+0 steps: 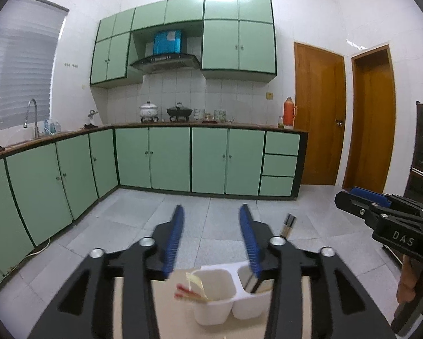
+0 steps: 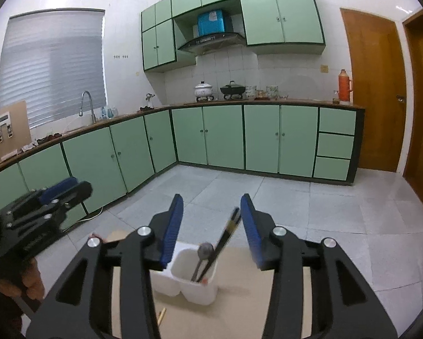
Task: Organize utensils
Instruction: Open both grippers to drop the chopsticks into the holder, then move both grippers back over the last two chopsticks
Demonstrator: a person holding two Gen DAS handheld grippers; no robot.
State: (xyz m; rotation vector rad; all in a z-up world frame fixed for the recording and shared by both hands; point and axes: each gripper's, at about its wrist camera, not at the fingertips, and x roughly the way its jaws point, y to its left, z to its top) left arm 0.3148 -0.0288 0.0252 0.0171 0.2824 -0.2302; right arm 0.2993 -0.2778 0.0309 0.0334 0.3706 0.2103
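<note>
**A:** Left wrist view: left gripper was spread, nothing between the jaws. White two-compartment plastic holder sat on the tan board; red-tipped sticks in its left cup.

**B:** Right gripper was also spread and empty. Dark chopsticks and metal spoon stood in the right cup. One pale stick lay loose on the board, so probably nearly done.

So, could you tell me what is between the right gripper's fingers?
Only the chopsticks, untouched, leaning from the white holder; the right gripper is open, in its wrist view.
</note>
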